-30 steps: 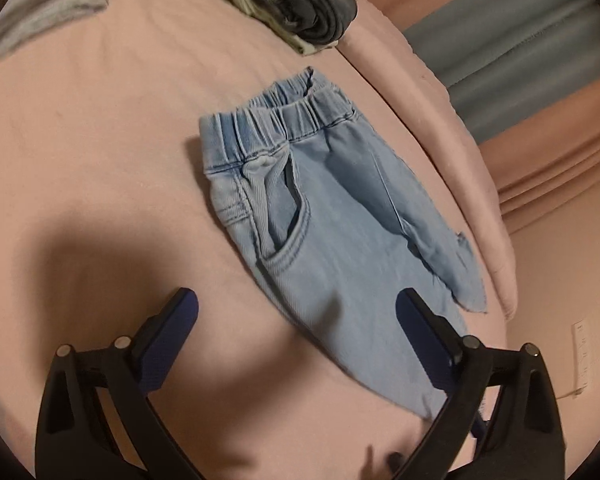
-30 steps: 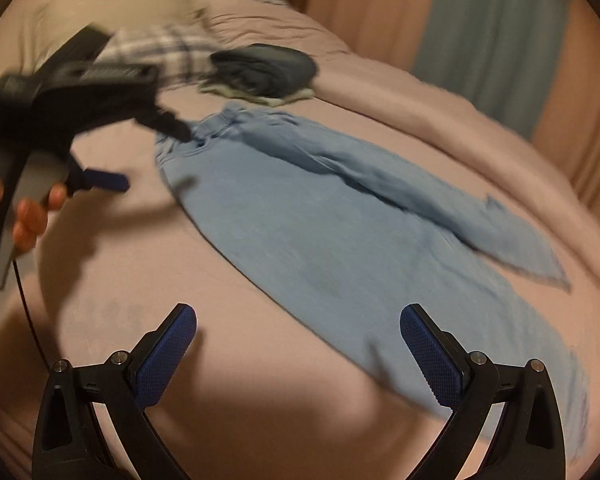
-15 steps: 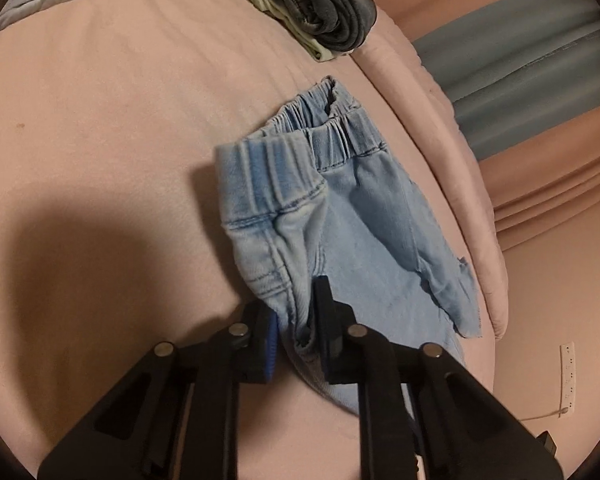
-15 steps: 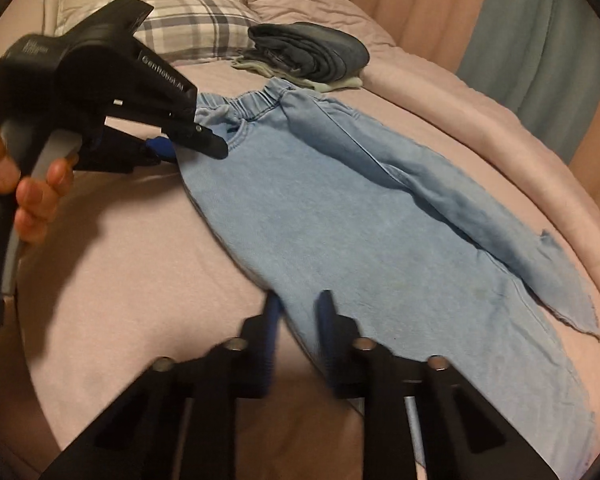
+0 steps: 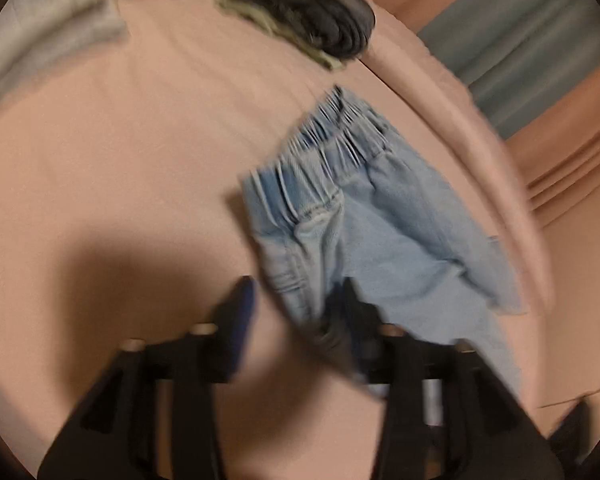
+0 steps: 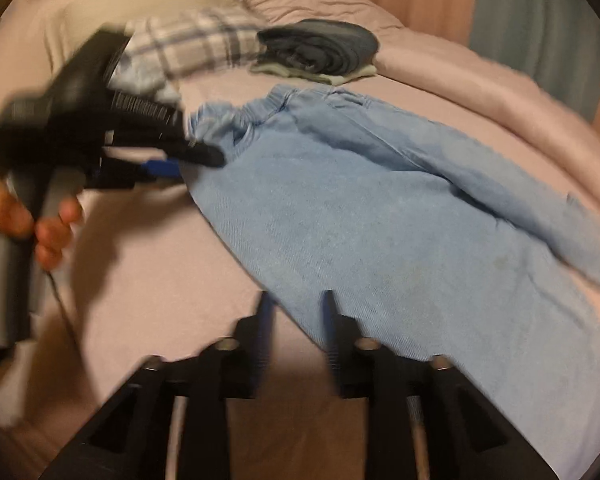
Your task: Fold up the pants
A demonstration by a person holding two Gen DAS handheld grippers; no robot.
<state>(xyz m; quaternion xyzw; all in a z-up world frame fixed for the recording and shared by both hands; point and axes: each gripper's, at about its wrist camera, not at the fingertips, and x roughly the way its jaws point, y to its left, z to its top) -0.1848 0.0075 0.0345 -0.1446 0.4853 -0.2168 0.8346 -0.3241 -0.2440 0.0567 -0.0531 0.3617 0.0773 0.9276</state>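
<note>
Light blue pants [image 5: 380, 220] lie on the pink bed, elastic waistband at the far end, legs running to the right [image 6: 400, 232]. In the left wrist view my left gripper [image 5: 298, 304] sits at the near hip edge. Its jaws are opening, and bunched denim hangs between them against the right finger [image 5: 352, 312], clear of the left pad. The right wrist view shows that gripper [image 6: 192, 160] at the waistband corner, held by a hand [image 6: 40, 224]. My right gripper [image 6: 297, 312] is at the near leg edge, jaws opening, with the fabric edge lying loose between them. Both views are blurred.
A folded stack of dark jeans [image 6: 320, 46] on a pale garment sits beyond the waistband. A plaid pillow [image 6: 196, 44] lies at the head of the bed, and a rolled pink comforter [image 6: 460, 72] runs along the far side. Curtains [image 5: 520, 40] hang behind.
From wide open, both grippers shut on the pants' near edge half a second ago, bunching the hip. Now both sets of jaws have parted again and both views have shifted.
</note>
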